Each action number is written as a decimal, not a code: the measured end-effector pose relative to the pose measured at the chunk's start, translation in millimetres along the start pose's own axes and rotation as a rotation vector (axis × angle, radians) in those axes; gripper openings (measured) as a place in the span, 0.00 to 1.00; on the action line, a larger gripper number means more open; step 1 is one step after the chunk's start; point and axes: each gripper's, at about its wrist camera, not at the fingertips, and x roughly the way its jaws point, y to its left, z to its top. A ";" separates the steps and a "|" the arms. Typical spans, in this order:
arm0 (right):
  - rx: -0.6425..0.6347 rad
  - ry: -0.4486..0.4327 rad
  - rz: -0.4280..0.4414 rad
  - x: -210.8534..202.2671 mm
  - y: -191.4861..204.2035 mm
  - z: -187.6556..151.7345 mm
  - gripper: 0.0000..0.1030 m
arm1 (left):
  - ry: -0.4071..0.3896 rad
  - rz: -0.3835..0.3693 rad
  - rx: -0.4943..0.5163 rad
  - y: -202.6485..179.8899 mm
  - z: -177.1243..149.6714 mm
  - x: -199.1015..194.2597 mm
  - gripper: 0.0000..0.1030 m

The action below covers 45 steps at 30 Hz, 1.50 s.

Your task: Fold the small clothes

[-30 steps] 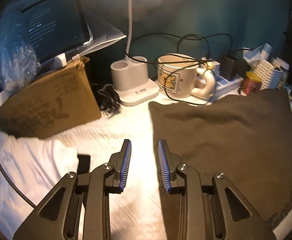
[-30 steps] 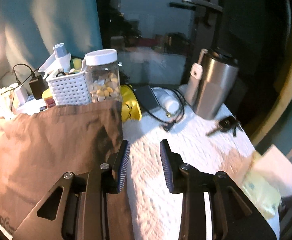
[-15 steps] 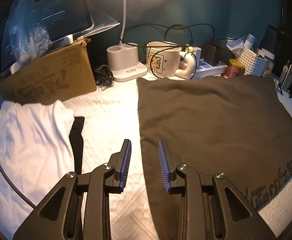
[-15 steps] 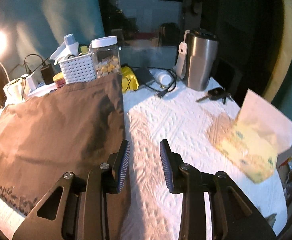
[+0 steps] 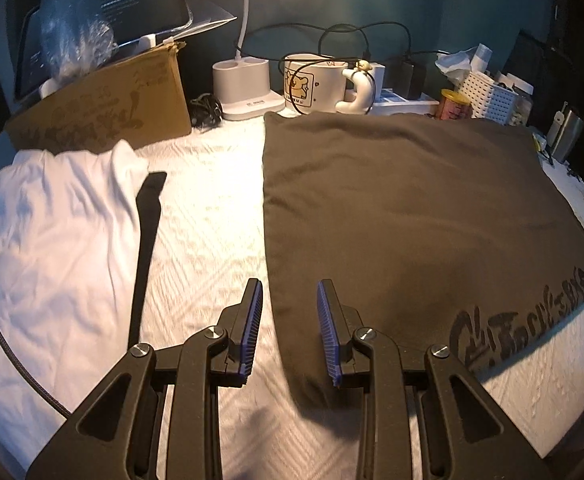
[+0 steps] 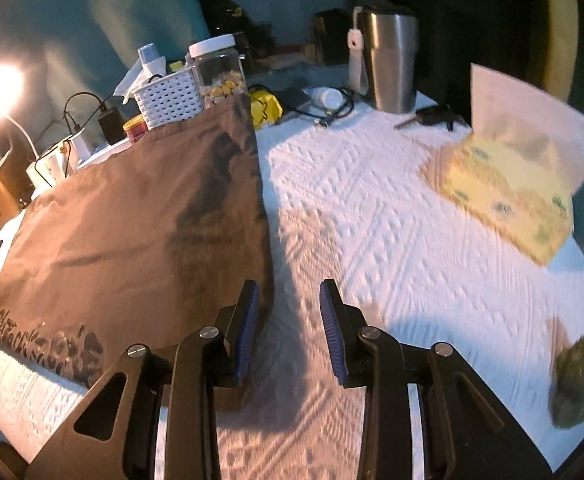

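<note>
Two grippers hover over a tabletop (image 6: 371, 208) covered in white textured paper towel, each with its jaws parted and nothing between them. A dark brown cloth (image 5: 403, 216) lies spread flat on the paper, with black lettering printed along its near edge.

In the left wrist view, the left gripper (image 5: 288, 324) sits above the cloth's near left corner — the cloth's left edge runs between the two blue-padded fingers. To the left, apart from the brown cloth, lies a rumpled white garment (image 5: 52, 232) with a dark strap (image 5: 148, 232) beside it. Along the far edge stand a cardboard box (image 5: 104, 108), a white lamp base (image 5: 248, 88), a mug with a bear picture (image 5: 315, 88) and a white basket (image 5: 487, 96).

In the right wrist view, the right gripper (image 6: 290, 320) hovers at the cloth's right edge, its left finger over the fabric and its right finger over bare paper towel. Farther off stand a steel tumbler (image 6: 389, 64), a clear jar with a white lid (image 6: 218, 72), keys (image 6: 431, 116) and a yellow tissue pack (image 6: 507, 192) — slightly blurred.
</note>
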 end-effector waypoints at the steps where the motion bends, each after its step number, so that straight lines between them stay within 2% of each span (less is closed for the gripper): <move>1: 0.006 0.001 0.004 -0.8 -0.8 -2.8 0.33 | 0.004 -0.002 -0.002 -0.2 -3.4 -0.4 0.28; 3: 0.018 0.003 0.014 -2.0 -2.5 -7.5 0.33 | 0.016 -0.015 -0.013 -1.1 -11.5 -1.1 0.37; 4: 0.024 0.006 0.022 -2.3 -3.0 -10.1 0.33 | 0.018 -0.028 -0.017 -1.7 -15.0 -2.0 0.38; 8: 0.040 0.015 0.039 -3.0 -2.0 -17.4 0.33 | 0.025 -0.056 -0.017 -7.0 -25.1 -5.6 0.38; 12: 0.052 0.037 0.066 -2.3 3.7 -24.8 0.33 | 0.043 -0.043 -0.019 -7.2 -32.5 -1.7 0.38; 14: 0.045 0.031 0.053 -4.2 8.5 -28.1 0.33 | 0.052 -0.058 -0.040 -4.2 -35.4 1.2 0.38; 17: 0.069 0.031 0.089 -5.4 9.7 -31.1 0.34 | 0.044 -0.087 -0.061 -2.0 -38.0 1.7 0.38; 20: 0.097 0.020 0.137 -7.1 12.0 -33.5 0.53 | 0.030 -0.108 -0.083 0.1 -39.7 1.7 0.37; 22: 0.091 0.018 0.118 -7.2 18.1 -35.0 0.55 | 0.020 -0.114 -0.085 -1.1 -40.8 1.2 0.30; 23: 0.076 0.013 0.104 -7.8 23.2 -36.6 0.55 | 0.013 -0.126 -0.084 -2.1 -42.0 1.2 0.19; 24: 0.044 0.011 0.113 -6.9 30.4 -38.7 0.55 | 0.004 -0.133 -0.082 -4.3 -43.0 0.8 0.14; 26: -0.003 0.006 0.104 -6.4 39.2 -39.8 0.55 | -0.018 -0.112 -0.042 -13.0 -44.3 -1.6 0.09; 27: -0.012 0.012 0.108 -5.7 40.8 -39.4 0.47 | -0.023 -0.105 -0.028 -15.2 -44.5 -2.5 0.08; 28: -0.014 0.018 0.105 -4.5 40.8 -39.5 0.35 | -0.027 -0.100 -0.019 -16.7 -45.3 -3.9 0.08; 29: -0.012 0.019 0.087 -4.1 40.3 -39.7 0.18 | -0.030 -0.104 -0.020 -16.1 -45.8 -5.0 0.07; 30: -0.018 0.017 0.091 -4.8 40.4 -40.2 0.15 | -0.033 -0.105 -0.019 -15.1 -45.9 -6.0 0.07; 33: -0.060 0.009 0.070 -9.8 46.8 -44.2 0.11 | -0.050 -0.108 -0.015 -12.9 -47.6 -12.5 0.06; 45: -0.087 0.010 0.032 -47.5 47.3 -62.2 0.10 | -0.070 -0.153 0.003 -10.6 -55.6 -46.8 0.06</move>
